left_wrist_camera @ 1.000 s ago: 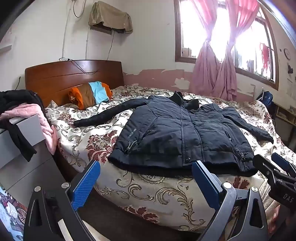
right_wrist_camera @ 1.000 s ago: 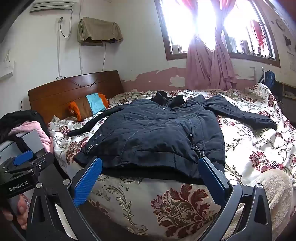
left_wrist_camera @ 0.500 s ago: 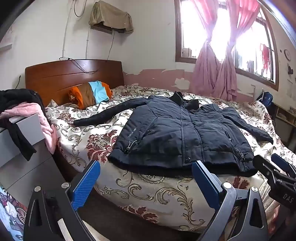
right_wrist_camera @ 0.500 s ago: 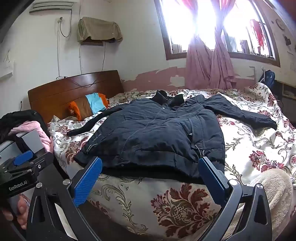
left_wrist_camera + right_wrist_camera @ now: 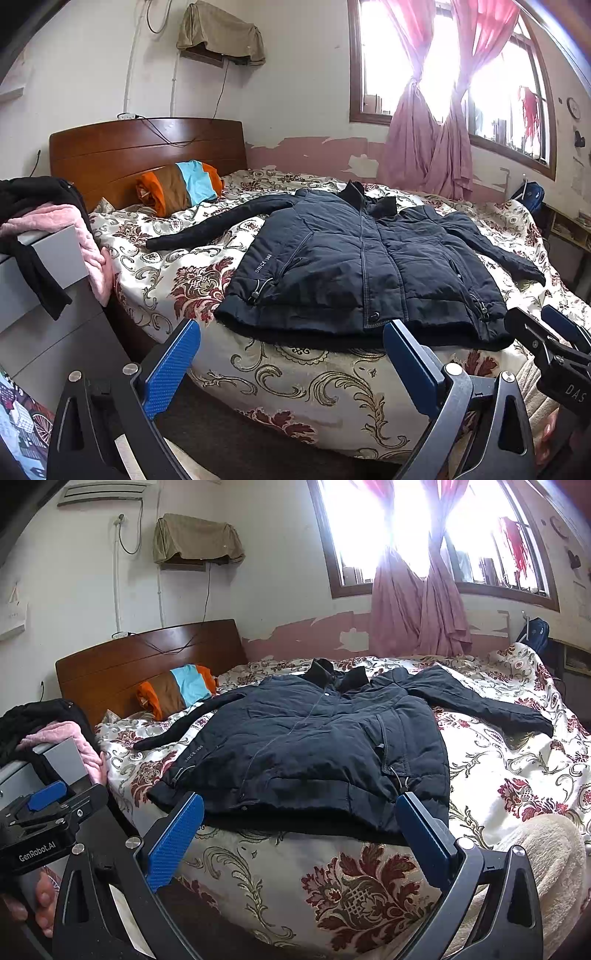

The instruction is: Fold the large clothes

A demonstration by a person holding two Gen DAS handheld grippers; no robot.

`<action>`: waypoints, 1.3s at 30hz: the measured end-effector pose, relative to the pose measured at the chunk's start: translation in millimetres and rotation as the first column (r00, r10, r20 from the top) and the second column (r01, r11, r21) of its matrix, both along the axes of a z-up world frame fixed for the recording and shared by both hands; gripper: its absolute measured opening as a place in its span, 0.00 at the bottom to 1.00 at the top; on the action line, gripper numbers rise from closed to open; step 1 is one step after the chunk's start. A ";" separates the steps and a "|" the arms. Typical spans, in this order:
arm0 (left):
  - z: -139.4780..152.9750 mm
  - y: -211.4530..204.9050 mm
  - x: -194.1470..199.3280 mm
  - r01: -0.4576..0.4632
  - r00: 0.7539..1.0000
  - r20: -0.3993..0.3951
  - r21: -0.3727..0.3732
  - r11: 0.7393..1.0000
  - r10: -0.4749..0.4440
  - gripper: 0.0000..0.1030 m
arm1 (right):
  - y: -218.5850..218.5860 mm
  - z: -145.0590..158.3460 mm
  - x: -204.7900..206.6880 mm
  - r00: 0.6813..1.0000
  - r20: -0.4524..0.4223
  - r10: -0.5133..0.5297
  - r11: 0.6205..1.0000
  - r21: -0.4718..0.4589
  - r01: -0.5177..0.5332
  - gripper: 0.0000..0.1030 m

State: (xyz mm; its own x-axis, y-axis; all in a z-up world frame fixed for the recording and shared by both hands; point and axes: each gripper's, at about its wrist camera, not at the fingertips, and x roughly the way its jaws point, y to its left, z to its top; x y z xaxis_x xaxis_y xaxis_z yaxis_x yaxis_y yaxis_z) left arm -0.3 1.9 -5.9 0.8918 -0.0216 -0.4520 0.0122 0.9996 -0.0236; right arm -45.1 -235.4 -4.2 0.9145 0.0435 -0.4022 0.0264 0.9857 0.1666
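From the left wrist view, the left gripper (image 5: pixel 291 354) has its two blue-padded fingers spread wide with nothing between them, held low in front of the bed (image 5: pixel 295 373) and short of its near edge. The dark jacket (image 5: pixel 365 266) lies flat on the flowered bedspread, front up and zipped, its hem along the bed's near edge, just above and beyond the fingertips and not touching them. One sleeve stretches out across the bed toward the wooden headboard (image 5: pixel 147 147), the other toward the window side. A striped orange, brown and blue pillow (image 5: pixel 181 184) sits against the headboard, well apart from the jacket. The right gripper (image 5: pixel 546 343) shows at the edge of this view, off the jacket's hem corner on the window side. From the right wrist view, the right gripper (image 5: pixel 299 830) is likewise wide apart and empty, low before the bed (image 5: pixel 369 882); the jacket (image 5: pixel 314 746) spreads beyond it, and its hem hangs over the bed's edge directly between and behind the two fingertips, without contact. The left gripper (image 5: pixel 48 805) appears toward the headboard (image 5: pixel 147 657) side, beside a grey cabinet (image 5: pixel 59 760) draped with pink and black clothes (image 5: pixel 55 727).
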 end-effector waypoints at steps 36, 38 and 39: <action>-0.2 -0.8 0.1 0.001 1.000 -0.001 0.002 1.000 -0.001 0.97 | -0.8 -0.2 0.2 1.000 -0.004 0.001 1.000 0.003 -0.001 0.99; 0.4 -0.4 0.0 0.001 1.000 0.000 0.002 1.000 -0.001 0.97 | -0.8 -0.4 0.1 1.000 -0.005 0.001 1.000 0.002 -0.001 0.99; -0.1 -0.7 -0.1 0.000 1.000 0.000 0.002 1.000 0.000 0.97 | -0.8 -0.7 -0.3 1.000 -0.004 0.001 1.000 0.001 -0.001 0.99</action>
